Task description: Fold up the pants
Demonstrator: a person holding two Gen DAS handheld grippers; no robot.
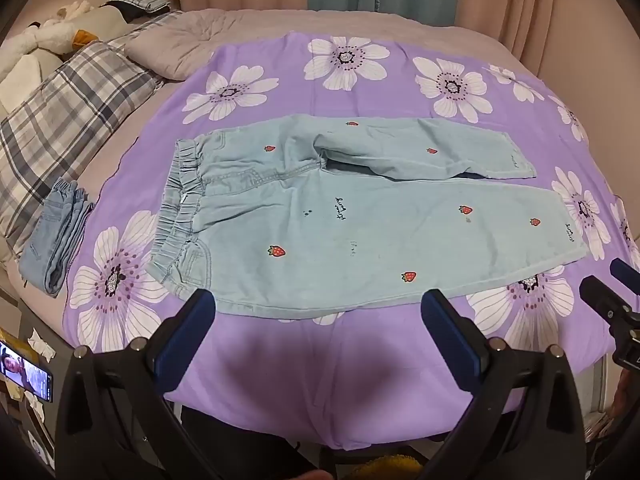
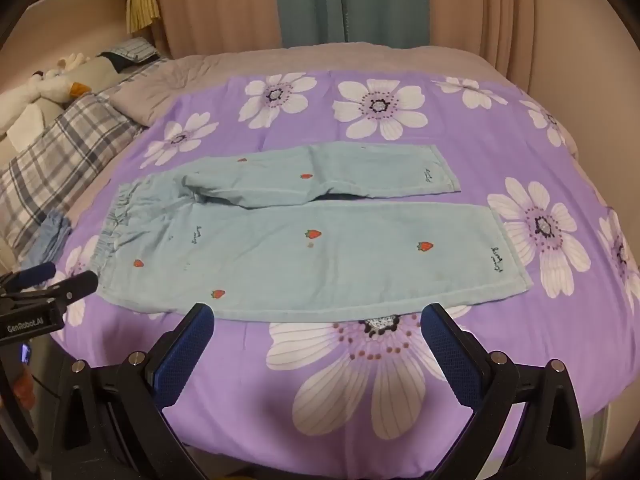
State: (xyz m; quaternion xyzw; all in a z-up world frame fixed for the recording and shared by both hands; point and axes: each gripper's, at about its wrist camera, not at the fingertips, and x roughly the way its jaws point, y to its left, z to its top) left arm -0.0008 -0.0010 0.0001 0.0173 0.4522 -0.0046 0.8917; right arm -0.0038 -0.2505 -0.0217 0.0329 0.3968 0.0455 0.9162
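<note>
I am holding my left gripper (image 1: 318,312) and my right gripper (image 2: 316,326) just over the near edge of the bed, and both are spread wide with nothing between the fingers. The pants (image 1: 360,216) are lying flat on the purple flower sheet (image 1: 360,380), not folded yet. The stretchy waistband (image 1: 180,216) is pointing to the left and the two legs are reaching out to the right. The far leg (image 2: 360,176) is looking a bit bunched near the middle.

I think the first fold is one leg over the other. To do it well, I am planning to pinch the near long edge in two spots, one by the waist and one by the leg end (image 2: 504,256), then lift both together so the cloth is not twisting.

The near edge of the pants is lying just past my fingertips in both views. My left gripper is sitting nearer the waist, my right one nearer the leg end.
</note>
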